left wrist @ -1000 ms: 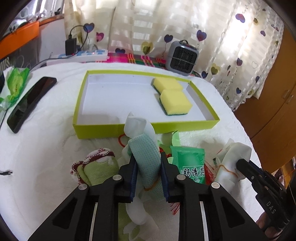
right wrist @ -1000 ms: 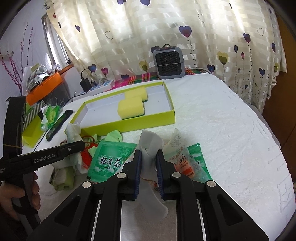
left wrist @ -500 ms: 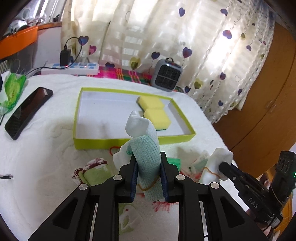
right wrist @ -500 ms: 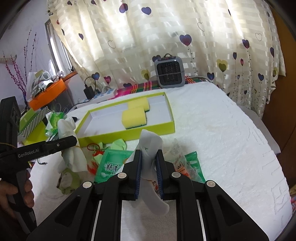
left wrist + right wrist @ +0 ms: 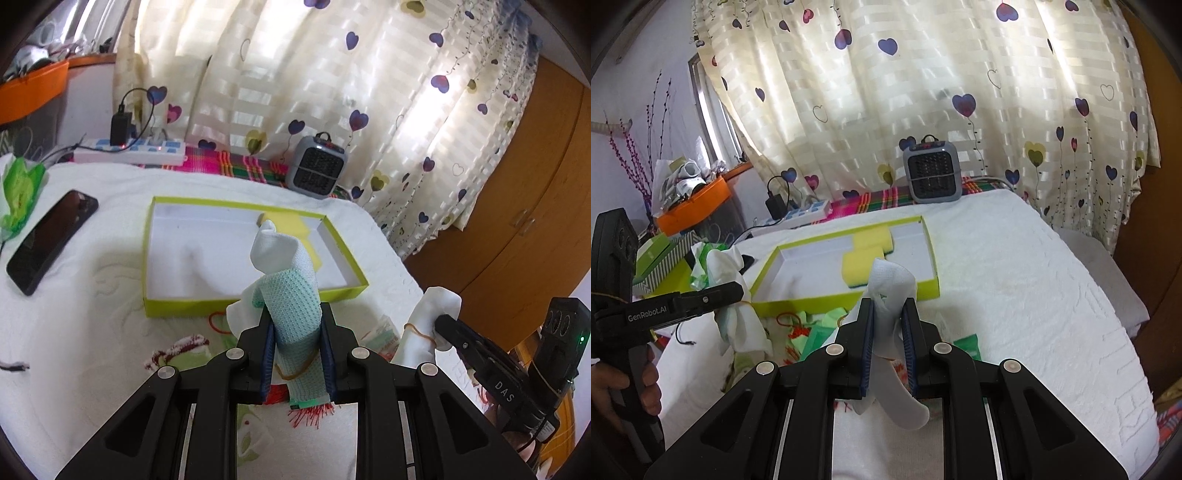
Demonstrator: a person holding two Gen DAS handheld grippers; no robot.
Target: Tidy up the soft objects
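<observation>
My left gripper (image 5: 297,314) is shut on a rolled teal and white cloth (image 5: 291,291) bound with a rubber band, held up above the bed. My right gripper (image 5: 888,308) is shut on a rolled white cloth (image 5: 890,280), also lifted. Each shows in the other view: the right gripper (image 5: 439,323) with its white cloth (image 5: 424,332), the left gripper (image 5: 738,291) with its cloth (image 5: 738,321). A lime green tray (image 5: 162,306) lies ahead on the white bedspread and holds two yellow sponges (image 5: 860,262). The tray also shows in the right wrist view (image 5: 931,288).
Green packets (image 5: 827,321), a red cord (image 5: 218,321) and a green and red knitted item (image 5: 184,350) lie on the bedspread before the tray. A black phone (image 5: 51,240) lies left. A small grey heater (image 5: 316,171) and a power strip (image 5: 129,151) stand at the back.
Both grippers have risen with their cloths, lifting them off the pile. The tray and bed now look farther below.
</observation>
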